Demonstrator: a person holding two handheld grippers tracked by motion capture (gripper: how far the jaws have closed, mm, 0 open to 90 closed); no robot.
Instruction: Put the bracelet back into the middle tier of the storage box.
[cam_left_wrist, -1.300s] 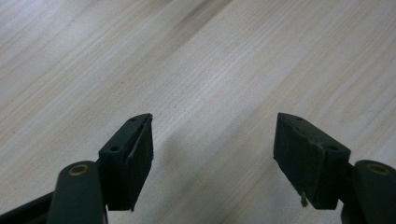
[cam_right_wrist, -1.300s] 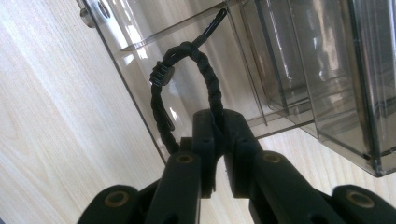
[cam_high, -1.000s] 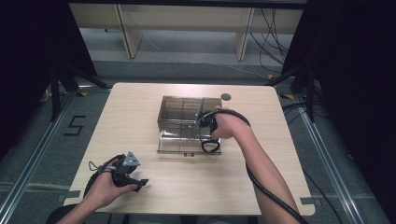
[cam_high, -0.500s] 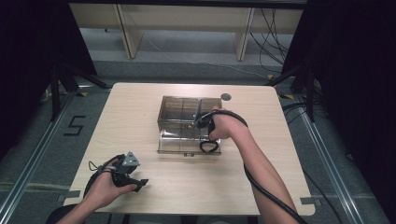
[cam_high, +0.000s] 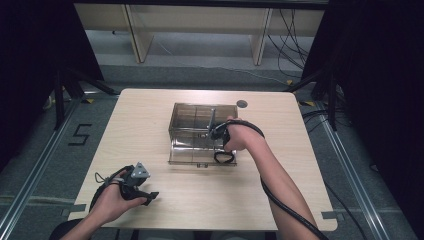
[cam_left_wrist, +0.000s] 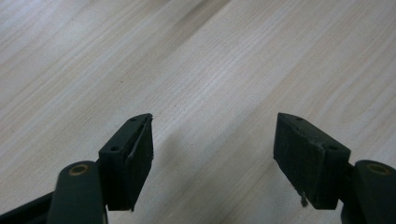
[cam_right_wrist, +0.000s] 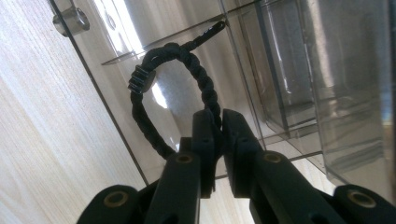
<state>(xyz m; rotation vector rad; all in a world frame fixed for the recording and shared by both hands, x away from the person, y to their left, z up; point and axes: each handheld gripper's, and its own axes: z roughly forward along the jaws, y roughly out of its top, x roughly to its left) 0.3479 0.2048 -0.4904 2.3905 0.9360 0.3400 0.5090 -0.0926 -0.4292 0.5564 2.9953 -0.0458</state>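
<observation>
Right gripper (cam_right_wrist: 218, 140) pinches a black braided cord loop (cam_right_wrist: 154, 84) (small dark clasp on it) over the clear plastic box (cam_high: 192, 122) mid-table; the jaws have just been easing apart a little, yet the cord is between the pads, which look nearly closed on it. Left gripper (cam_left_wrist: 212, 154) rests low over bare table (cam_high: 280, 175) near the front-left corner, jaws wide, nothing between them. Only legible writing: a "5" marked on the floor (cam_high: 80, 135) left of the table.
</observation>
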